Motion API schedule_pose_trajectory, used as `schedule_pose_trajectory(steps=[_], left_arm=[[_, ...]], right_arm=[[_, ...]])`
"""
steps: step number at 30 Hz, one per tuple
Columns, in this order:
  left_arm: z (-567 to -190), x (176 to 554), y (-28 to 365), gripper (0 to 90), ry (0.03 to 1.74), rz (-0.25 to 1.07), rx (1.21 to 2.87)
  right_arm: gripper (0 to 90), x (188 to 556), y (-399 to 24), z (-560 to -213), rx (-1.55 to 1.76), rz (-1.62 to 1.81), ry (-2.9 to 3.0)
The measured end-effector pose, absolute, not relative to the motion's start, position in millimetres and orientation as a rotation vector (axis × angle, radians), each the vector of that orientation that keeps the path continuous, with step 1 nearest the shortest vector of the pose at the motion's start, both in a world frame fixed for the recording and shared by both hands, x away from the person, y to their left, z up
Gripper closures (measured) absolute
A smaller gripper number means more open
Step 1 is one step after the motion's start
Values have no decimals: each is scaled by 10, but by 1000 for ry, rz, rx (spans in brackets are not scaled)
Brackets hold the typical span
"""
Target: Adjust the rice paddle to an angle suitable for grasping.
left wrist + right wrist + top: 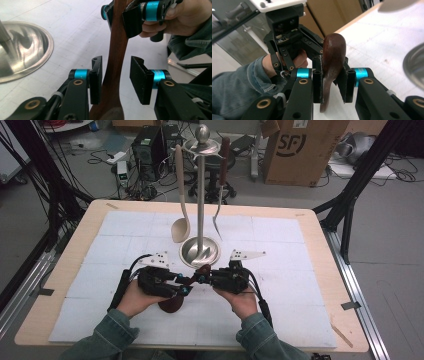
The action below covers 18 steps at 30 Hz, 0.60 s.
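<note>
A dark wooden spoon [192, 279] is held level above the white mat, just in front of the metal stand's base [200, 251]. Its bowl [171, 304] is at the left. In the left gripper view, my left gripper [116, 60] straddles the spoon's handle [116, 50] near the bowl. One pad lies against the wood and the other pad [140, 80] stands clear of it. My right gripper [332, 65] is shut on the handle end of the spoon [333, 50]. It shows in the high view as the right gripper [202, 277], facing the left gripper [186, 287].
A beige ladle [180, 227] and a dark-handled fork [218, 215] hang from the stand's top. The stand's shiny base [22, 50] lies close to the left gripper's side. A cardboard box [300, 150] and cables sit on the floor beyond the table.
</note>
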<state>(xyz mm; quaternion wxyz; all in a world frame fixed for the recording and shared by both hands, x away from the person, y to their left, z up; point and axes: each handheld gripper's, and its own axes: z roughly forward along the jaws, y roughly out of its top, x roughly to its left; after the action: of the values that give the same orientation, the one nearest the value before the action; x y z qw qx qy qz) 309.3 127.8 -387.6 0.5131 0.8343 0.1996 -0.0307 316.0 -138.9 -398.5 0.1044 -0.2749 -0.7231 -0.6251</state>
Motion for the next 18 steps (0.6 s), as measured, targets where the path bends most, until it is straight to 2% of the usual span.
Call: schedule_pose_trajectory(steps=[9,18], left_arm=[[-3852,3082,1308,593,469,-106,1988],[-3816,3067,1323,732,428,-116,1970]], right_arm=[[764,3137,-1294,-3791,-690,-1850,-2255],[763,3102,-1238,-3648,-611,-1877,-2295]])
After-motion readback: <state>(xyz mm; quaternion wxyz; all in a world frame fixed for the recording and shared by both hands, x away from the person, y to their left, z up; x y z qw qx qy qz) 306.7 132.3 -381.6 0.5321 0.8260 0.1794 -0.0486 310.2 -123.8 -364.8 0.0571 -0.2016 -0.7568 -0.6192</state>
